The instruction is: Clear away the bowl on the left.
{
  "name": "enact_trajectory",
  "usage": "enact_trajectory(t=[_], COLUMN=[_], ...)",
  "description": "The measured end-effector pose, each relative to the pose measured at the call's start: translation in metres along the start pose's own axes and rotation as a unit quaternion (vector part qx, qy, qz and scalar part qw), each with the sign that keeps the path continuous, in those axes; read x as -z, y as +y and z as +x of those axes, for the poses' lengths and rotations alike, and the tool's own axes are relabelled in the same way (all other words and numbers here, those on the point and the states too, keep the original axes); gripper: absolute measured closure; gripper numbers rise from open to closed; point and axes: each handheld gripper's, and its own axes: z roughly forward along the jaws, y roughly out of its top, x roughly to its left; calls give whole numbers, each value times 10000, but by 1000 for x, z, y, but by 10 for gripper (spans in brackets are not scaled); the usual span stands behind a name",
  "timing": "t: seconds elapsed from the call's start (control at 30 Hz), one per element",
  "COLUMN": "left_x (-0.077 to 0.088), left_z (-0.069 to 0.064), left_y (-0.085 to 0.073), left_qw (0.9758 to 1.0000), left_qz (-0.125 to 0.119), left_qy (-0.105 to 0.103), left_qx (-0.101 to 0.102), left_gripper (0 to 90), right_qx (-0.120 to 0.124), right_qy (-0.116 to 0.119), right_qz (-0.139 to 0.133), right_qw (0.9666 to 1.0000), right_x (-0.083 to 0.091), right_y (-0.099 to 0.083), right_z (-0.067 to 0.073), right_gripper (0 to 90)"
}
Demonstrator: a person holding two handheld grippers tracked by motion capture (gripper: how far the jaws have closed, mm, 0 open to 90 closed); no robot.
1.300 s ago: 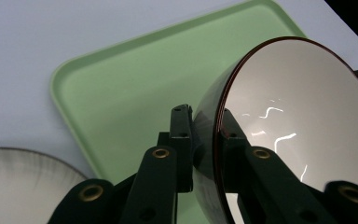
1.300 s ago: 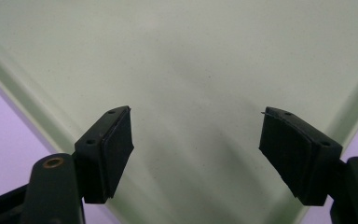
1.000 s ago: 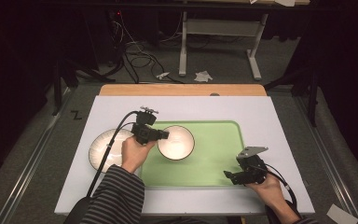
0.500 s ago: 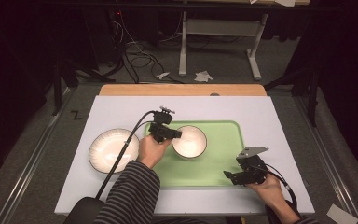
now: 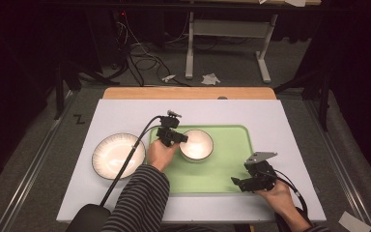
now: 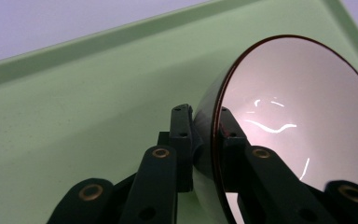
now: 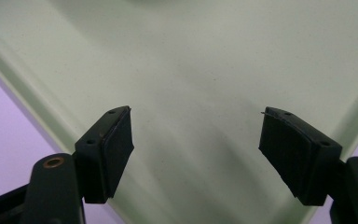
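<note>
One mark was legible: a black "Z" [image 5: 78, 119] on the grey floor left of the table [image 5: 125, 108]. No readable text, label, brand or number was found on anything else.

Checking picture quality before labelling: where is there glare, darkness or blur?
High view: room behind the table is dark, detail lost. Left gripper view: bright squiggly glare inside the bowl, rim sharp. Right gripper view: tray evenly lit, softly blurred, no glare.
</note>
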Motion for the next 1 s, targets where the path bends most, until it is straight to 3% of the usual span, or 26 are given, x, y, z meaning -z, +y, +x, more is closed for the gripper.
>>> enact_trajectory(t=[0.23,0.33,0.37,0.43,0.63,1.0], left_x=[-2,0,2,3,14,40], left_z=[1,0,-1,-2,-5,-5], left_y=[-2,-2,-2,-3,-5,-6], left_qw=[10000,9998,9996,9995,9986,9976], left_qz=[-6,-89,-113,-111,-142,-339], left_qy=[22,-121,-128,-97,33,49], left_qx=[-57,-134,-209,-273,-514,-599], left_gripper=[805,708,635,580,487,462], right_qx=[-7,-21,-5,-3,-13,-11], right_qy=[14,18,12,11,32,23], right_qz=[15,12,18,13,35,36], right_qw=[10000,10000,10000,10000,10000,10000], right_x=[0,-1,0,0,-1,-1], right_y=[0,0,0,0,0,0], right_z=[-1,0,0,0,0,0], right_gripper=[270,270,270,270,269,269])
